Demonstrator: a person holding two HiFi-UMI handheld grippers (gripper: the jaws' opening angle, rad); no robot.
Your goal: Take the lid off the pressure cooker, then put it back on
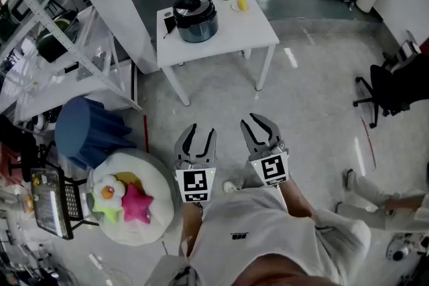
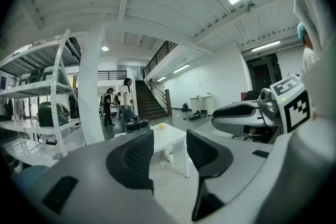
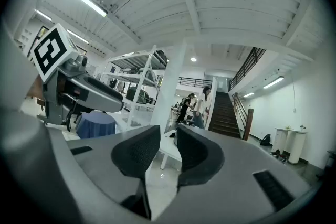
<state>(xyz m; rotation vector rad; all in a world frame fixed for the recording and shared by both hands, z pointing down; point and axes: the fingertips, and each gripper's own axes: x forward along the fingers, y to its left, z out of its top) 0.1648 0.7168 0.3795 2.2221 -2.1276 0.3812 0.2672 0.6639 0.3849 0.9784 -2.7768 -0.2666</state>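
Pressure cooker (image 1: 195,18) is sitting, lid (image 1: 193,8) on, atop the white table (image 1: 251,27), well apart from the left gripper (image 1: 201,131) and right gripper (image 1: 259,123), which are hovering side by side, jaws slightly apart and empty, probably awaiting the approach.

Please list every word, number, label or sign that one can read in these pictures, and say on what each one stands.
No text can be read.
Shirt: small dark print, too small to read.
Keypad device: keys too blurred to read.
Left marker cube and right marker cube: black square patterns, no letters.
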